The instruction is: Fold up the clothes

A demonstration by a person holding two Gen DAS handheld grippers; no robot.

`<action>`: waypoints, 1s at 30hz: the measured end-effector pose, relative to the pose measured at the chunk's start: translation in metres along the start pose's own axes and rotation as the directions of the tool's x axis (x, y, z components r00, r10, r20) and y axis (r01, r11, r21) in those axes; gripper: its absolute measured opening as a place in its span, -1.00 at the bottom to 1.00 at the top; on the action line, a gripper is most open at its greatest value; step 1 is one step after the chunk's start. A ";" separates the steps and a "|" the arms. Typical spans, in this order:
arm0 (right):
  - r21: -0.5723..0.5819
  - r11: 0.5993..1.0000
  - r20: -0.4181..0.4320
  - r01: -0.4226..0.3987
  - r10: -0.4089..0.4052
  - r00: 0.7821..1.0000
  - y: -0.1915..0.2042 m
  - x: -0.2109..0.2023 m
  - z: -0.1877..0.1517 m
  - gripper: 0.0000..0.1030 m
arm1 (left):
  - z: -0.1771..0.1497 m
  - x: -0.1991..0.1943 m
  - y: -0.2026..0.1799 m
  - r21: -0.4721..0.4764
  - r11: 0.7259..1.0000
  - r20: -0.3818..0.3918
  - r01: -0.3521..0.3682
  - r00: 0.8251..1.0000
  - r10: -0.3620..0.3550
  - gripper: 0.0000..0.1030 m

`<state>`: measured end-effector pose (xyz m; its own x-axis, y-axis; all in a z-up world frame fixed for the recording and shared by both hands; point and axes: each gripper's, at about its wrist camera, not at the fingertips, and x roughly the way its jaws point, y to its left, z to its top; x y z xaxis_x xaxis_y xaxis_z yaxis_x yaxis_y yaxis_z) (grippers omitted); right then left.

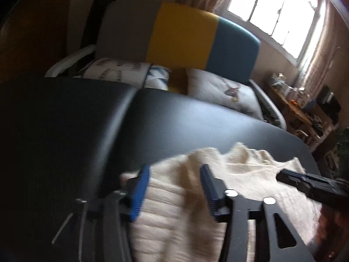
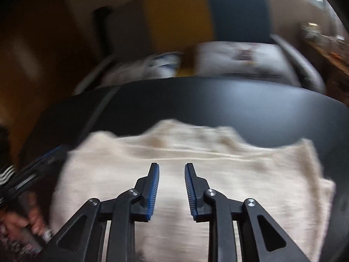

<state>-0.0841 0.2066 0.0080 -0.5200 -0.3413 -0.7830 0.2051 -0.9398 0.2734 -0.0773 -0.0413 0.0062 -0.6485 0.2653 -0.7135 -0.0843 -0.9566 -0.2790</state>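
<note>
cream garment (image 2: 174, 159) | lies bunched on the black table (image 2: 240, 109), near edge | left gripper (image 1: 174, 187) jaws apart, cloth between, unpinched | right gripper (image 2: 171, 187) jaws apart, empty, above cloth | risk: loose layers may slump and undo the fold

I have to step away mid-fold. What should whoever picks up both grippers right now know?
Left gripper: open, jaws apart over the cream garment, nothing pinched.
Right gripper: open, a narrow gap between the jaws, above the garment's middle and gripping nothing.
Garment: lies on the black table near the front edge, looks folded at least once, far edge uneven and bunched. The frames are blurred, so the fold count is unclear.
Done: cloth is released and resting on the table.
Left: check the fold, smooth the far edge, probably fold again.
</note>
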 end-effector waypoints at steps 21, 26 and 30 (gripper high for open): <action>-0.032 0.999 -0.177 -0.023 0.017 0.984 0.059 0.069 -0.011 -0.93 | -0.005 0.037 0.000 -0.012 0.970 -0.138 0.245 0.960 -0.244 0.24; 0.043 0.998 -0.144 -0.042 0.048 0.988 0.043 0.058 -0.017 -0.97 | 0.007 0.038 0.001 -0.084 0.937 -0.122 0.339 0.930 -0.348 0.25; 0.069 0.996 -0.137 -0.059 0.068 0.988 0.039 0.057 -0.021 -0.97 | 0.016 0.048 -0.014 -0.038 0.931 -0.160 0.364 0.917 -0.365 0.25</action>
<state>-0.0883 0.1509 -0.0379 -0.3865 -0.3990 -0.8315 0.1783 -0.9169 0.3571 -0.1192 -0.0170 -0.0145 -0.4426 0.6120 -0.6554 -0.2858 -0.7890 -0.5438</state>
